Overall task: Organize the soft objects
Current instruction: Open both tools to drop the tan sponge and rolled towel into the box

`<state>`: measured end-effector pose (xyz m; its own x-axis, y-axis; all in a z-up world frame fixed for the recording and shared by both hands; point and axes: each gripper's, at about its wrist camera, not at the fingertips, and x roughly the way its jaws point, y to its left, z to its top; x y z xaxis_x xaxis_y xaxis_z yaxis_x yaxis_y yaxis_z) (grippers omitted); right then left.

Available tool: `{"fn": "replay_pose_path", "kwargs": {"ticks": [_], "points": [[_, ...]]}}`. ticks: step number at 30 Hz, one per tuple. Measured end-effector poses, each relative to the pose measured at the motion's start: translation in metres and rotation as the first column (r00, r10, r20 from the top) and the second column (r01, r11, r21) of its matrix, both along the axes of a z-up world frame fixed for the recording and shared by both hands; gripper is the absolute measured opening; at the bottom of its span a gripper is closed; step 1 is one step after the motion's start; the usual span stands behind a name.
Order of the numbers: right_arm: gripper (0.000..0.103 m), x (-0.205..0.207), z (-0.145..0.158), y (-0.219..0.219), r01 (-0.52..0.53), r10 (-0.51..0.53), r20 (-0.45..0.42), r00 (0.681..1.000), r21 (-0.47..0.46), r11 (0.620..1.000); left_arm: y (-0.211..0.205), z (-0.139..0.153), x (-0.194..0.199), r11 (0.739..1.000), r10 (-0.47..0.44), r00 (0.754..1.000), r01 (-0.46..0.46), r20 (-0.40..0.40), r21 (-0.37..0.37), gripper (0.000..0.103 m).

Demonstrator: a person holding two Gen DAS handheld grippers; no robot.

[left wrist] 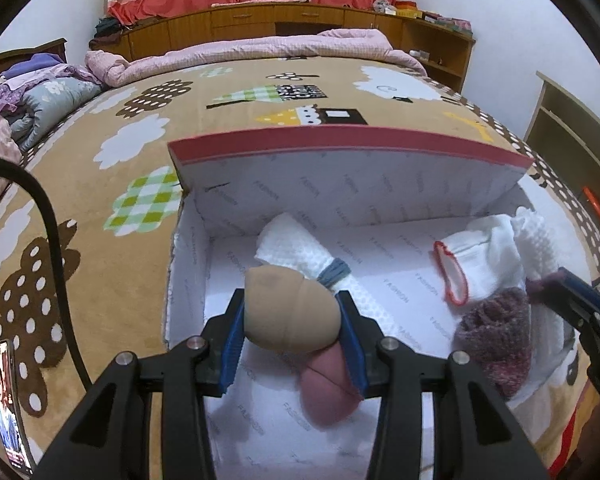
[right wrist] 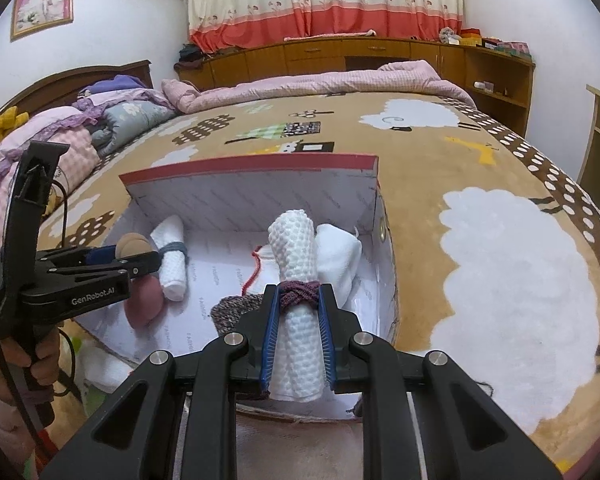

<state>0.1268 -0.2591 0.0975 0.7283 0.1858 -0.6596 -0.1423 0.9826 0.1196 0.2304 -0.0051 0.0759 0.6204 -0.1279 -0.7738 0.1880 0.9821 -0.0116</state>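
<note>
**Soft bundles gripped over the open box**

Black left gripper (left wrist: pixel 292 328) clamps a tan sock ball (left wrist: pixel 290 312) between its blue-padded fingers (left wrist: pixel 233 344), above a pink ball (left wrist: pixel 328 392) on the box (left wrist: pixel 340 184) floor. Right gripper (right wrist: pixel 299 320) pinches a white rolled towel (right wrist: pixel 296 264) at its purple tie. Farther in lies a blue-tied towel roll (left wrist: pixel 300 248). The box sits on the bed (left wrist: pixel 100 200).

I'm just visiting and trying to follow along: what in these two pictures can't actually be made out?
- Pink ball, left wrist view: partly hidden behind the beige ball and the left gripper.
- Maroon knit bundle, right wrist view: mostly hidden behind the right gripper and its white towel roll.
- Phone screen, left wrist view: cut off by the edge, blurred.
</note>
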Motion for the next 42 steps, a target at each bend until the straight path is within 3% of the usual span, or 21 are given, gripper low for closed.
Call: {"fn": "replay_pose_path", "kwargs": {"ticks": [14, 22, 26, 42], "points": [[0.021, 0.007, -0.011, 0.001, 0.001, -0.001, -0.019, 1.0, 0.005, 1.0, -0.001, -0.008, 0.005, 1.0, 0.001, 1.0, -0.001, 0.02, 0.02, 0.048], [0.022, 0.008, -0.012, 0.0, 0.001, -0.001, -0.02, 1.0, 0.009, 1.0, -0.005, -0.008, 0.003, 0.999, 0.0, 1.0, -0.001, 0.03, 0.039, 0.057], [0.025, 0.008, -0.012, 0.0, 0.005, -0.005, -0.017, 1.0, 0.015, 1.0, -0.006, -0.007, 0.002, 0.999, 0.003, 1.0, -0.004, 0.031, 0.042, 0.064], [0.043, -0.005, 0.002, -0.001, 0.014, -0.015, 0.029, 0.999, 0.018, 1.0, -0.002, 0.002, -0.011, 1.0, 0.009, 1.0, -0.009, 0.019, 0.03, 0.067]]}}
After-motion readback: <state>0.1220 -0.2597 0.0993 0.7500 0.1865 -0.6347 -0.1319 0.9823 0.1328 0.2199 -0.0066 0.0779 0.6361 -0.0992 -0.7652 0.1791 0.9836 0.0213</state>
